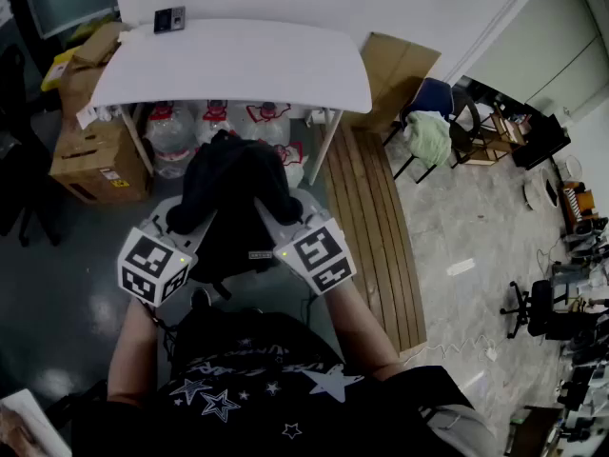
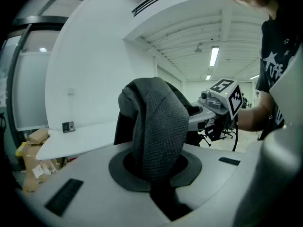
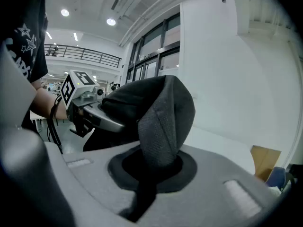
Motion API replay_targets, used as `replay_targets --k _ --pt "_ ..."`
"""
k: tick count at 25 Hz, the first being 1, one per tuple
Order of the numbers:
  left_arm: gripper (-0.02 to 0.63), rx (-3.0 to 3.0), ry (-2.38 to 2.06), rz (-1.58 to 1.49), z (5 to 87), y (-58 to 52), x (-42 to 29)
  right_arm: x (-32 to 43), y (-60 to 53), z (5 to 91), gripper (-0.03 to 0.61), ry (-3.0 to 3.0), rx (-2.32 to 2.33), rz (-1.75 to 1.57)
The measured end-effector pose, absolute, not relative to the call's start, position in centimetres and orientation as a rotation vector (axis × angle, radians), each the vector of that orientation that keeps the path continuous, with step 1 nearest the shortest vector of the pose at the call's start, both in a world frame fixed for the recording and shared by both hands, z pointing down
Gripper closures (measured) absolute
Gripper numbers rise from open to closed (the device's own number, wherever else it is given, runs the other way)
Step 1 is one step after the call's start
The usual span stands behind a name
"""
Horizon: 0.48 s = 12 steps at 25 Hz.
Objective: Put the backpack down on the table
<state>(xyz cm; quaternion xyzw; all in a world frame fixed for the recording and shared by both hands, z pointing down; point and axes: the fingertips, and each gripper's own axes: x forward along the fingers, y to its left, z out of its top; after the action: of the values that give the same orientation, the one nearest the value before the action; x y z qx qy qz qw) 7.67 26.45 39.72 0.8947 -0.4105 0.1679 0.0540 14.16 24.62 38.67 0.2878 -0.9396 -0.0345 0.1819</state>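
Observation:
A black backpack (image 1: 233, 188) hangs in the air between my two grippers, just in front of the near edge of the white table (image 1: 238, 65). My left gripper (image 1: 193, 222) is shut on one grey mesh shoulder strap (image 2: 158, 126), which rises out of its jaws. The right gripper (image 1: 273, 222) is shut on the other strap (image 3: 163, 122). In each gripper view the opposite gripper shows beyond the bag: the right gripper (image 2: 222, 98) and the left gripper (image 3: 78, 91). The bag's lower part is hidden behind the grippers and my body.
Large water bottles (image 1: 171, 127) stand under the table. Cardboard boxes (image 1: 90, 150) sit at its left. A small dark device (image 1: 169, 19) lies on the tabletop's far edge. Wooden planks (image 1: 366, 227) lie on the floor at right, with a chair and green cloth (image 1: 428, 131) beyond.

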Motion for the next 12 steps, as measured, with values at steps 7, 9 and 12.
replay_targets --k 7,9,12 --pt "0.565 2.697 -1.25 0.518 39.8 27.6 7.7 14.2 25.8 38.9 0.563 -2.642 0.783 -0.093" --pt "0.565 2.688 -1.256 0.521 40.1 28.0 7.9 14.4 26.1 39.2 0.563 -2.645 0.77 -0.091" --pt "0.565 2.657 -1.268 0.518 40.4 28.8 8.3 14.8 26.6 39.4 0.563 -2.654 0.747 -0.08"
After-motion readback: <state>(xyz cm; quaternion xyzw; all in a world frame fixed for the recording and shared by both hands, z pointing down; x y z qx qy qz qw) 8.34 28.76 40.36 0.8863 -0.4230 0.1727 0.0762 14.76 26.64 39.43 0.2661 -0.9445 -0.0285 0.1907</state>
